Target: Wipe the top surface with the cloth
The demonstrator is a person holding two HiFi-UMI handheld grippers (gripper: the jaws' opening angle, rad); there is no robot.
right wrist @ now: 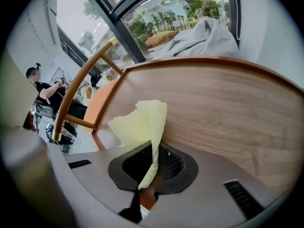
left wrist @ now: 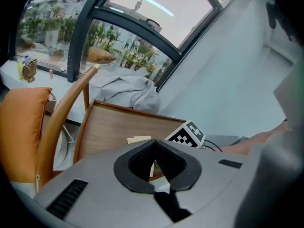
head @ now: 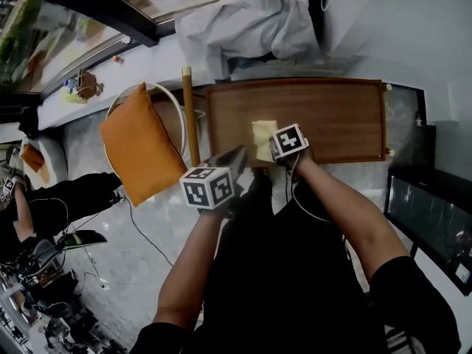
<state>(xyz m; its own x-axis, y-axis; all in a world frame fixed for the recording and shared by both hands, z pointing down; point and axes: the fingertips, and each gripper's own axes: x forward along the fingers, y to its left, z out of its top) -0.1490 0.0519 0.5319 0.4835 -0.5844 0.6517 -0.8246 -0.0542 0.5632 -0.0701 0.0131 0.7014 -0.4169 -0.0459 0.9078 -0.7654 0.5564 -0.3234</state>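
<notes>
Pale yellow cloth (head: 263, 139) pinched on the wooden tabletop (head: 332, 116)

The right hand-held gripper (right wrist: 153, 163) is clamped on one edge of the cloth, which stands up in a fold from between its jaws; the rest of the cloth lies on the tabletop near its near edge, left of centre. The left hand-held gripper (left wrist: 154, 158) has its jaws pressed together with nothing between them, just left of the cloth. An orange cushion (head: 140, 150) leans on a wooden chair (head: 190, 113) beside the tabletop.
</notes>
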